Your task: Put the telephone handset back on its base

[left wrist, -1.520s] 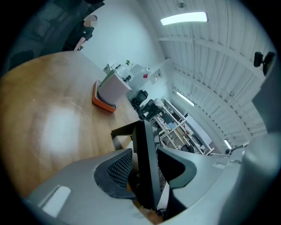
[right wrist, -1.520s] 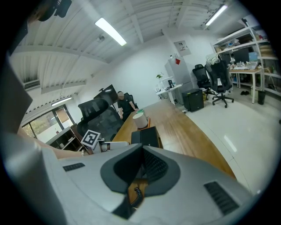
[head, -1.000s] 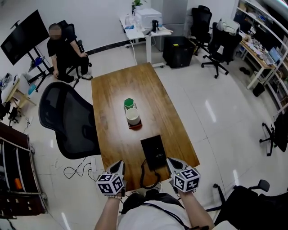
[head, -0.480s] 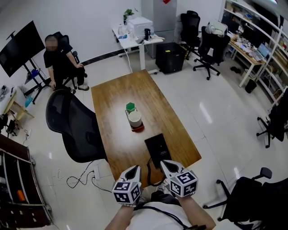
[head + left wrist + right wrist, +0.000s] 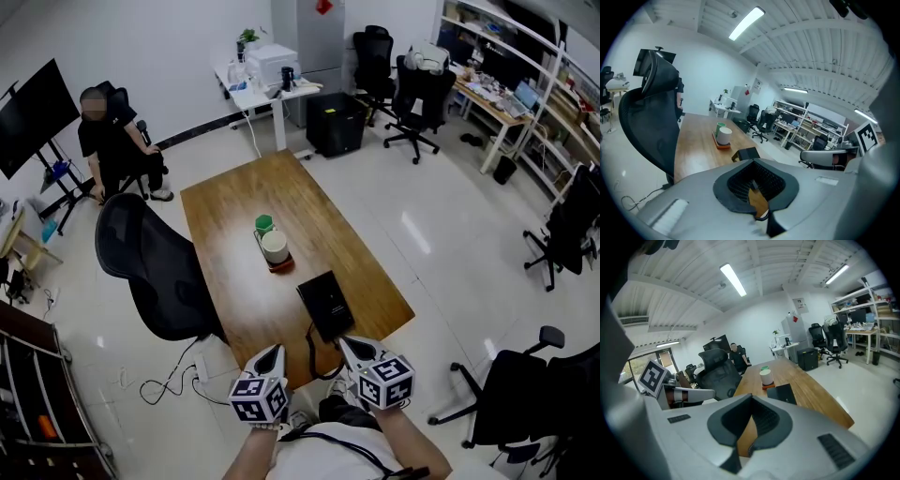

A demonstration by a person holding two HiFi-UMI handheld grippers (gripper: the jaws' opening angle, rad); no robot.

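Observation:
The black telephone (image 5: 326,305) lies on the near end of the wooden table (image 5: 234,216), and its cord (image 5: 309,352) loops off the near edge. I cannot tell the handset apart from the base in any view. My left gripper (image 5: 272,350) and right gripper (image 5: 345,343) hover just short of the table's near edge, on either side of the cord. Both are shut and hold nothing. The phone (image 5: 746,153) shows beyond the closed left gripper (image 5: 757,197), and the phone (image 5: 782,393) also shows beyond the closed right gripper (image 5: 747,432).
A white cup (image 5: 275,247) and a green cup (image 5: 264,224) stand on a red tray mid-table. A black mesh chair (image 5: 150,267) stands against the table's left side. A person (image 5: 108,141) sits at far left. Cables (image 5: 164,375) lie on the floor.
The head view has tilted up and shows more of the far room. My left gripper has drawn rightward, closer to the right one. Both stay shut.

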